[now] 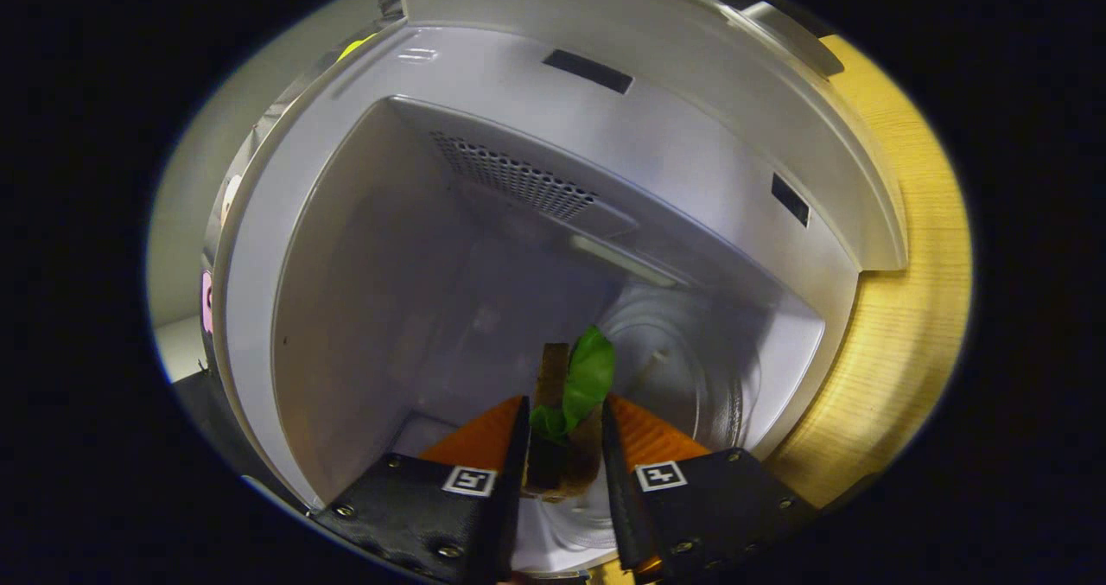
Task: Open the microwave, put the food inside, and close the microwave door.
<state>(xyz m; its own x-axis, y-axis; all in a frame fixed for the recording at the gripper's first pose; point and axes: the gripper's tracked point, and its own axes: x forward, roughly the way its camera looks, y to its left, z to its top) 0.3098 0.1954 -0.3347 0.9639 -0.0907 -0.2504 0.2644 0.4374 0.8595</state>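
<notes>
White enamel walls of the microwave (415, 248) fill most of what I see, its cavity open toward me with the door out of the way. On the inner side wall I make out a perforated vent grille (511, 177), and beside it a long pale lamp cover (624, 261). Two dark latch slots (587, 71) sit in the front frame. Down on the cavity floor lies the clear glass turntable (691, 369), just beyond my fingers.

My gripper (563, 425) is closed on the sandwich (566, 412): both fingers press its brown bread slices from either side, and a green lettuce leaf (589, 376) sticks out past the fingertips. The sandwich hangs in the mouth of the cavity, above the near edge of the turntable, and I cannot tell whether it touches the glass.

Beside the microwave, a light wooden tabletop (916, 308) with visible grain carries the appliance. On the other side of the microwave I see a plain pale wall (186, 239) of the booth.
</notes>
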